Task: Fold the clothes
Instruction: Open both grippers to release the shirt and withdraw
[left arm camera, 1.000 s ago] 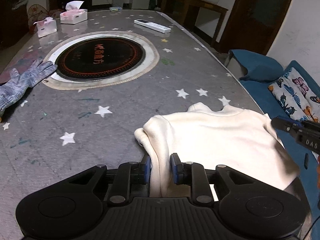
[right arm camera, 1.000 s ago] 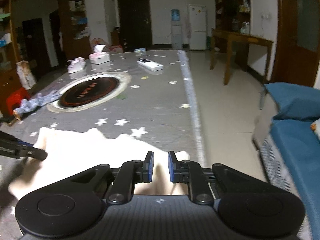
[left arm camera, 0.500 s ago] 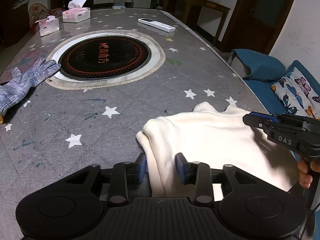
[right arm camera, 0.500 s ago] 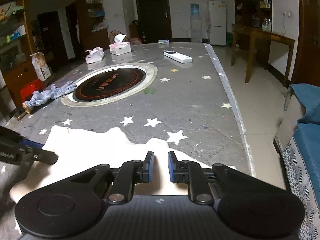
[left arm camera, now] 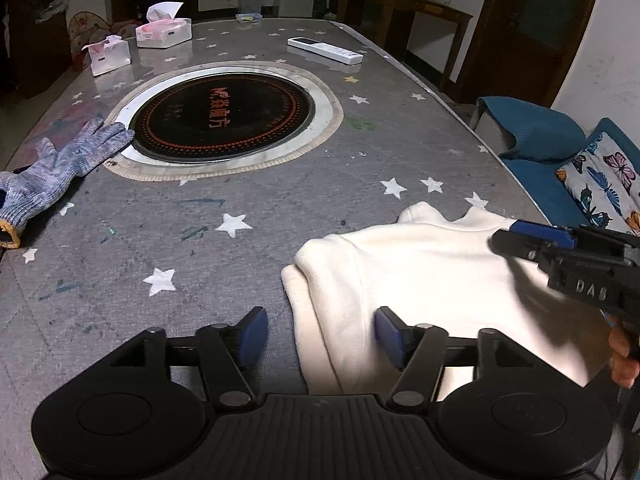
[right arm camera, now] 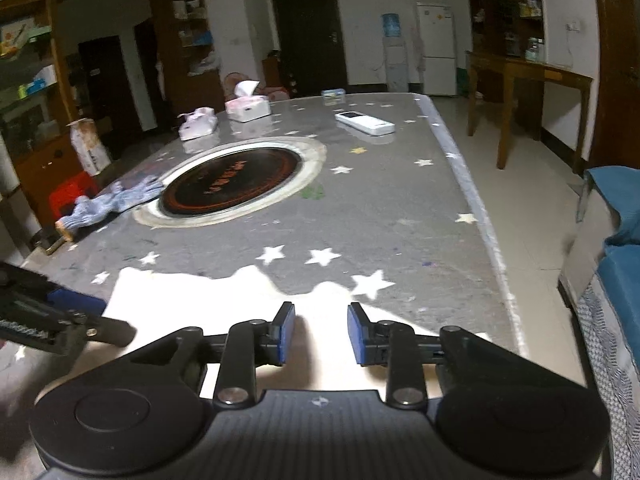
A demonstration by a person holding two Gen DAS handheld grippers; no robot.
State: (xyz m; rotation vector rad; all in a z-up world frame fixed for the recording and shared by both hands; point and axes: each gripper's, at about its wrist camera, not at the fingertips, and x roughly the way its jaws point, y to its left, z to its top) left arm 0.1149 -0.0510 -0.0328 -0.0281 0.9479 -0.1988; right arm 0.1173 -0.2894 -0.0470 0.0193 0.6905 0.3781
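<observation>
A folded cream garment [left arm camera: 420, 272] lies on the grey star-patterned table [left arm camera: 248, 200] near its front right edge. My left gripper [left arm camera: 318, 334] is open, its blue pads astride the garment's left folded edge and not clamping it. My right gripper [right arm camera: 320, 332] is open just above the garment [right arm camera: 224, 292], holding nothing. The right gripper also shows in the left wrist view [left arm camera: 536, 238], over the garment's right part. The left gripper's tip shows at the left of the right wrist view [right arm camera: 80, 308].
A round black hotplate [left arm camera: 224, 120] is set in the table's middle. A blue-grey knit glove [left arm camera: 56, 172] lies at the left. Two tissue boxes [left arm camera: 160, 32] and a white remote [left arm camera: 324, 50] lie at the far end. A blue sofa with a butterfly cushion [left arm camera: 604, 184] stands right of the table.
Both grippers were shut on the garment a second ago; both have opened and let it go. The garment now rests flat on the table.
</observation>
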